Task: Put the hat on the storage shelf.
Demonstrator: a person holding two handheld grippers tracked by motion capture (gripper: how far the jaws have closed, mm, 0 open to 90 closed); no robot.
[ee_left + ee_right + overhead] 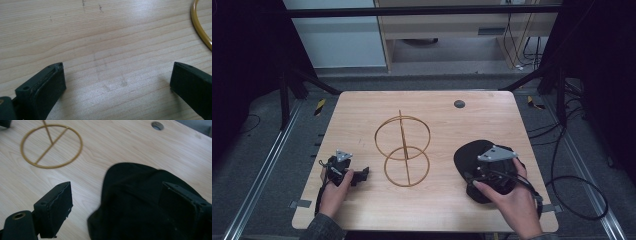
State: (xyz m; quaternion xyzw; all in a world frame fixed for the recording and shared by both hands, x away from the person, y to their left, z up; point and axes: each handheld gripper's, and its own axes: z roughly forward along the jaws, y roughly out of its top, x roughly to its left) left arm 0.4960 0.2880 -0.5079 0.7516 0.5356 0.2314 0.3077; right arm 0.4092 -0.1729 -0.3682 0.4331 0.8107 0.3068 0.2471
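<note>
Hovering over the black cap (474, 159), the right gripper (117, 202) has its jaws spread wide, one jaw over bare wood on the stand side of the cap, the other above the cap's dark cloth; no grip yet, and contact can't be confirmed from the pictures. Looks like an approach to pinch the cap's edge, which would explain the low angle and the straddle across its rim. The cap lies flat on the table (362, 105), well to the right of the gold wire stand (402, 150) and apart from it. The stand sits mid-table: one ring flat on the wood, a second ring upright above it on a thin post, likely the perch the cap is meant for. The left gripper (353, 174) rests low on the table to the left of the stand, jaws also wide and empty, bare wood between them, with the base ring's curve just ahead at the corner of the left gripper view. Probably parked there to steady the stand once the cap comes over. A small grey grommet (459, 104) sits behind the stand, toward the far edge.
</note>
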